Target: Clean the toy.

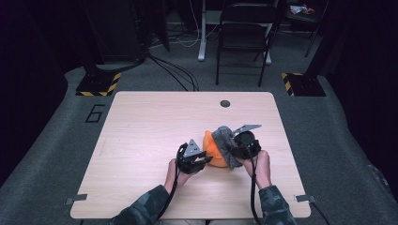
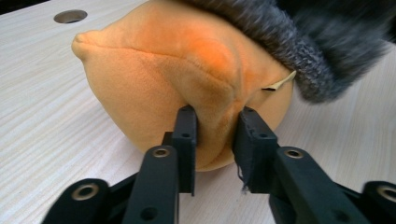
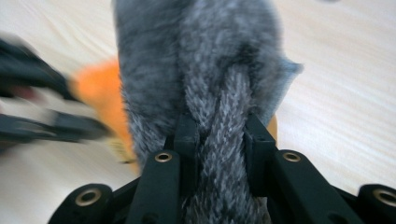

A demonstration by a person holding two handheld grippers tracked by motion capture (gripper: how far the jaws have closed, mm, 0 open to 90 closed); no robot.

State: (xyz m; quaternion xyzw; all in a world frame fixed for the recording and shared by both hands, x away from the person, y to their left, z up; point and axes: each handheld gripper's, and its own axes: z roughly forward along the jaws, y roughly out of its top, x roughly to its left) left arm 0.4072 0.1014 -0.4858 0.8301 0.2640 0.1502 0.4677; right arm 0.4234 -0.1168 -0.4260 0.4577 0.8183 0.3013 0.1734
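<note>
The left gripper [image 2: 215, 126] pinches a fold of the soft orange plush cushion [image 2: 163, 84], loosely it seems. The right gripper [image 3: 219, 135] is clamped on the fuzzy grey knitted cloth [image 3: 205, 60] draped over that cushion, mid-way across the pale wooden table [image 1: 141, 122].

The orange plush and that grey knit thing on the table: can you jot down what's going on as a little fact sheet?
Plush: orange plush, resting on the wooden table
Cover: grey knit fabric, draped over the plush's top and right side in the high view
Left gripper: jaws on either side of a fold of the plush, pinching it
Right gripper: shut on a bunched strip of the grey fabric
Hands: a person's hands hold both grippers from the near edge
Likely work: pulling the fabric onto or off the plush; which cannot be told
</note>
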